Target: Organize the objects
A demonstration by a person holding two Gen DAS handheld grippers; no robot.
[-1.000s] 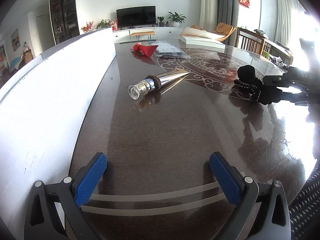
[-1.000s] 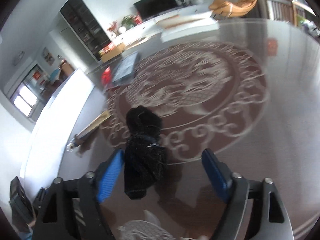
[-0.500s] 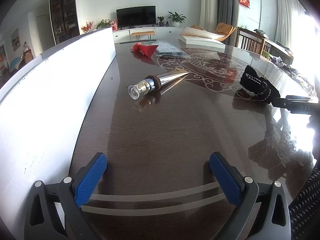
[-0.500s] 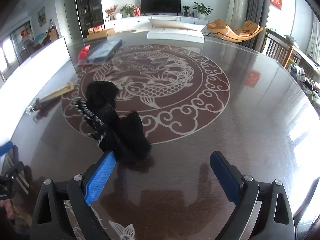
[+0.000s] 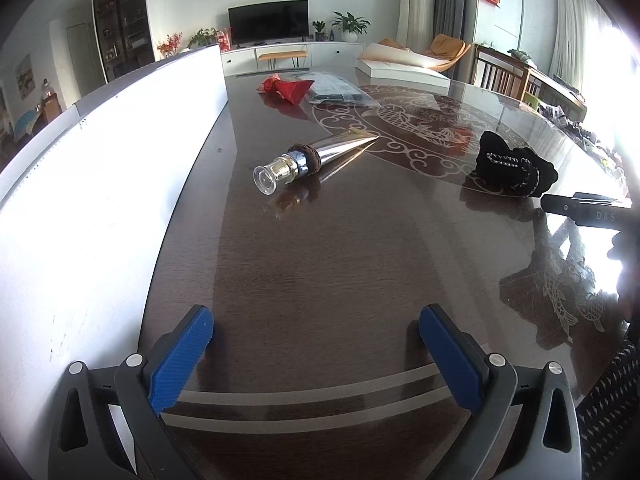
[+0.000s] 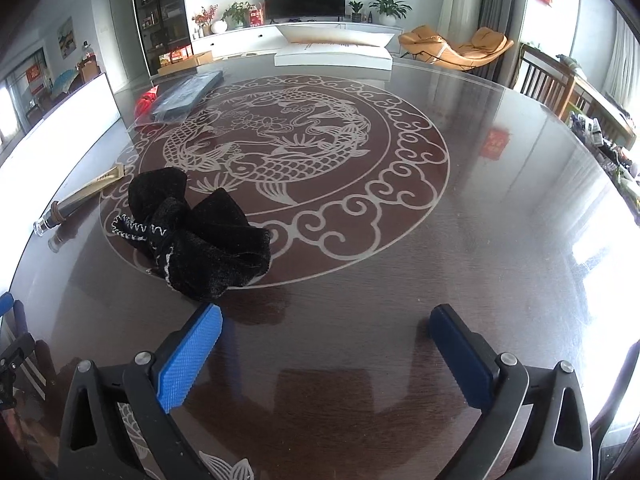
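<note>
both grippers' fingers (image 5: 316,356) (image 6: 324,354) apart, empty

clear: table (image 6: 460,240) centre, right | blocked: white board (image 5: 100,200) left, black pouch (image 6: 196,236), tube (image 5: 316,156) | far edge: probably cluttered

The right gripper (image 5: 592,210) is cut off by the left wrist view's right edge; glare whitens the windows (image 6: 616,264) beyond

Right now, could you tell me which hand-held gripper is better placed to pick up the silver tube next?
Left, probably. The silver tube lies straight ahead of the left hand-held gripper, open and empty. For the right hand-held gripper, jaws opening with nothing between them, it lies far to the side, beyond the black pouch.
</note>
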